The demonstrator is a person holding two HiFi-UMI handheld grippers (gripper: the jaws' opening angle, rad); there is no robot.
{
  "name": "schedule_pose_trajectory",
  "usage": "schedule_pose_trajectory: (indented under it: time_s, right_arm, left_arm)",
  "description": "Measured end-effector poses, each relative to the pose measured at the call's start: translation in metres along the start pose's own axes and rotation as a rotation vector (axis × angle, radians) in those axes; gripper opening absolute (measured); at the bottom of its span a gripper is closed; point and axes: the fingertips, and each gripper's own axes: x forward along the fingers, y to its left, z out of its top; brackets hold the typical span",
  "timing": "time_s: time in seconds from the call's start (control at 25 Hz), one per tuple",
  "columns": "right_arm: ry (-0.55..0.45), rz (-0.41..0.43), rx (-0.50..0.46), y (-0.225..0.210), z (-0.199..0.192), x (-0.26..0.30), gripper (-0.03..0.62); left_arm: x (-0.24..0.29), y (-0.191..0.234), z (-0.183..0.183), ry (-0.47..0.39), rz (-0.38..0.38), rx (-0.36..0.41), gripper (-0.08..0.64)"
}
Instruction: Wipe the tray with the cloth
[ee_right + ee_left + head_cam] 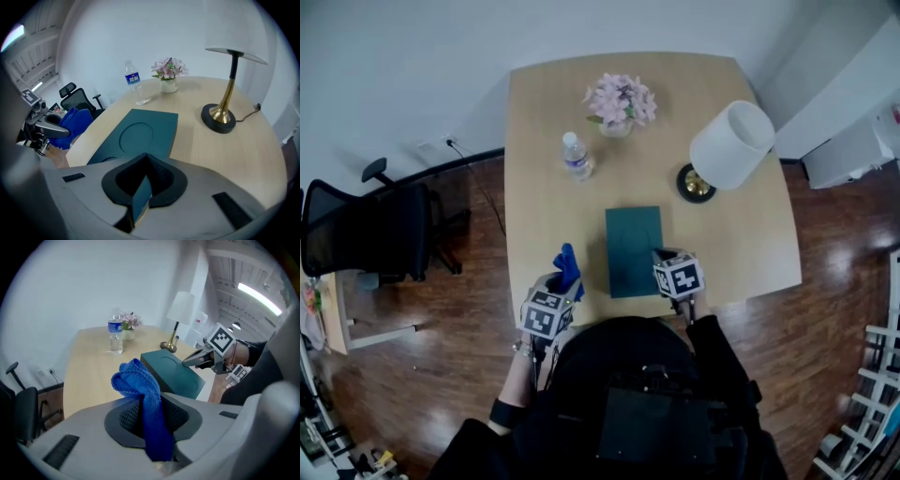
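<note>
While the left gripper (151, 427) pinches a blue cloth (140, 390) between narrow jaws, raised at the tray's eight o'clock, the right gripper (139, 199) clamps the green tray (140, 133) by its four o'clock edge. The tray lies near the table's (750, 244) six o'clock edge, with a bottle (576, 156) at eleven, flowers (621, 101) at twelve and a lamp (729, 148) at one.

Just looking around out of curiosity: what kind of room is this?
Probably an office: a light wooden table with a white-shaded lamp and a vase of pink flowers, plus a black office chair on dark wood flooring.
</note>
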Motion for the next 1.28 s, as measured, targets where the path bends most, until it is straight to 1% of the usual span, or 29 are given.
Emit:
schedule_pose_trajectory:
  time_s: [0.08, 0.24, 0.32, 0.44, 0.72, 0.88, 0.96, 1.0, 1.04, 1.12, 1.16, 1.28]
  right_arm:
    - [-0.017, -0.005, 0.01, 0.001, 0.001, -0.012, 0.006]
    - [-0.066, 0.004, 0.012, 0.014, 0.006, -0.04, 0.006]
    - [-0.086, 0.001, 0.019, 0.016, 0.004, -0.049, 0.006]
    - [-0.107, -0.004, 0.056, 0.018, 0.001, -0.061, 0.006]
    - [-0.131, -0.058, 0.161, 0.016, -0.01, -0.075, 0.008]
    - [-0.144, -0.128, 0.209, 0.021, -0.02, -0.081, 0.008]
    - [-0.149, -0.173, 0.232, 0.023, -0.028, -0.086, 0.008]
    - [-0.152, -0.189, 0.245, 0.025, -0.032, -0.089, 0.008]
    - [-0.154, -0.2, 0.256, 0.026, -0.036, -0.091, 0.008]
    - [-0.156, -0.212, 0.276, 0.025, -0.045, -0.094, 0.008]
    - [-0.158, -0.218, 0.286, 0.022, -0.049, -0.096, 0.008]
    - [-0.169, -0.223, 0.31, 0.011, -0.059, -0.102, 0.008]
  left_arm:
    - [0.004, 0.002, -0.002, -0.013, 0.011, -0.037, 0.095]
    - [0.014, 0.019, -0.01, -0.018, 0.053, -0.083, 0.095]
    - [0.028, 0.029, -0.016, -0.002, 0.065, -0.094, 0.095]
    - [0.052, 0.047, -0.031, 0.035, 0.075, -0.129, 0.097]
    - [0.078, 0.065, -0.044, 0.034, 0.035, -0.152, 0.097]
    - [0.082, 0.071, -0.053, 0.023, 0.031, -0.158, 0.098]
    - [0.079, 0.067, -0.047, -0.002, 0.004, -0.171, 0.106]
    - [0.078, 0.065, -0.045, -0.016, -0.016, -0.185, 0.119]
    - [0.076, 0.063, -0.043, -0.03, -0.035, -0.203, 0.163]
    - [0.07, 0.063, -0.04, -0.055, -0.054, -0.232, 0.307]
    - [0.066, 0.064, -0.037, -0.069, -0.048, -0.236, 0.35]
    - [0.042, 0.068, -0.026, -0.131, -0.006, -0.228, 0.362]
